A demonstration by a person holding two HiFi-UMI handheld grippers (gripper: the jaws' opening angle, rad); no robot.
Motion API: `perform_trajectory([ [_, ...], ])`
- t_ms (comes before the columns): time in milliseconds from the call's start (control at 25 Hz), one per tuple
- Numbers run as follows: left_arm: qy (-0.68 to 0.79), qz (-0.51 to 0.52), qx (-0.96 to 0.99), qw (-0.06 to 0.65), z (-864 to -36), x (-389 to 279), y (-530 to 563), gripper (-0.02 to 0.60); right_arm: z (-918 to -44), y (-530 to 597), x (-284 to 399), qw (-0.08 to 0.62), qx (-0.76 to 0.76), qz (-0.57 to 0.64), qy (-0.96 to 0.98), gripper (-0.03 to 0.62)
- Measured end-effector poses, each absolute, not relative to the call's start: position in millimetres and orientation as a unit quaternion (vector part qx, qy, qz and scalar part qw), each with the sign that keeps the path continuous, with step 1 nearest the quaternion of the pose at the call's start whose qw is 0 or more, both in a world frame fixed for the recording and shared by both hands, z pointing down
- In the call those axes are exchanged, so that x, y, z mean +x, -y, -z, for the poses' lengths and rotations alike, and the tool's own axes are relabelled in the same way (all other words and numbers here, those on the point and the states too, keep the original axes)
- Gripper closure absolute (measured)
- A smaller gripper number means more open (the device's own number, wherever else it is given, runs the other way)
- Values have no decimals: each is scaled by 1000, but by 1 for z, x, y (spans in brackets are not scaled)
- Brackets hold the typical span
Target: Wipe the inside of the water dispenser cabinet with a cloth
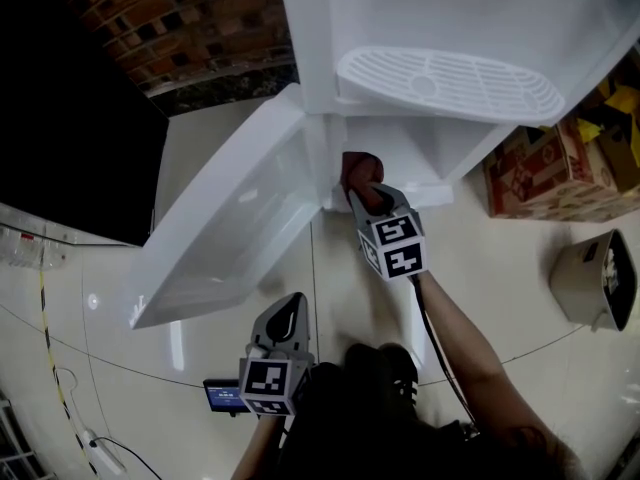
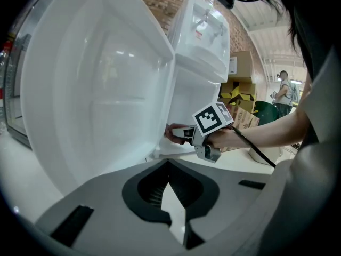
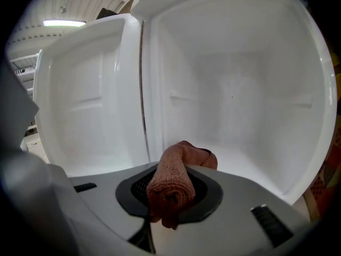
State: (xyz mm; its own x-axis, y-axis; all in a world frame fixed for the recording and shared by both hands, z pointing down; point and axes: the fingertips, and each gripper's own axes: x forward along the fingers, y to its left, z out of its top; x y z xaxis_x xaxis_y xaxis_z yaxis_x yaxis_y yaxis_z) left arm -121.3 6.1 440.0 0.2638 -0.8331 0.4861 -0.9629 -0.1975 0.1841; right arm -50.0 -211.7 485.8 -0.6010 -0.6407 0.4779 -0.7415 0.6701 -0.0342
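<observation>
the right gripper clamps the reddish cloth at the cabinet mouth, with the open door left of it and cardboard boxes right. the left gripper, jaws together and empty, hangs before the door. only the right gripper view shows the cabinet's interior.

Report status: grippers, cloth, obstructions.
Right gripper shut on reddish-brown terry cloth, at mouth of white plastic cabinet. Left gripper shut, empty, hanging back. Its white door open; nothing in the way.

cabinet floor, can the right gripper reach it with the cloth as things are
Probably yes: the door stands wide open, the right gripper holds the cloth at the opening, and nothing blocks the cabinet floor ahead.
</observation>
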Motion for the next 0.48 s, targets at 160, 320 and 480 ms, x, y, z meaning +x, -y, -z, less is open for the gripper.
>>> perform_trajectory([
  [160, 594, -140, 758, 231, -440, -125, -6, 601, -450, 234, -46, 183, 406, -92, 891, 511],
  [320, 592, -142, 758, 233, -442, -123, -7, 601, -386, 267, -43, 120, 427, -62, 894, 510],
  [480, 589, -145, 760, 233, -443, -121, -7, 601, -337, 295, -41, 73, 450, -15, 890, 511],
])
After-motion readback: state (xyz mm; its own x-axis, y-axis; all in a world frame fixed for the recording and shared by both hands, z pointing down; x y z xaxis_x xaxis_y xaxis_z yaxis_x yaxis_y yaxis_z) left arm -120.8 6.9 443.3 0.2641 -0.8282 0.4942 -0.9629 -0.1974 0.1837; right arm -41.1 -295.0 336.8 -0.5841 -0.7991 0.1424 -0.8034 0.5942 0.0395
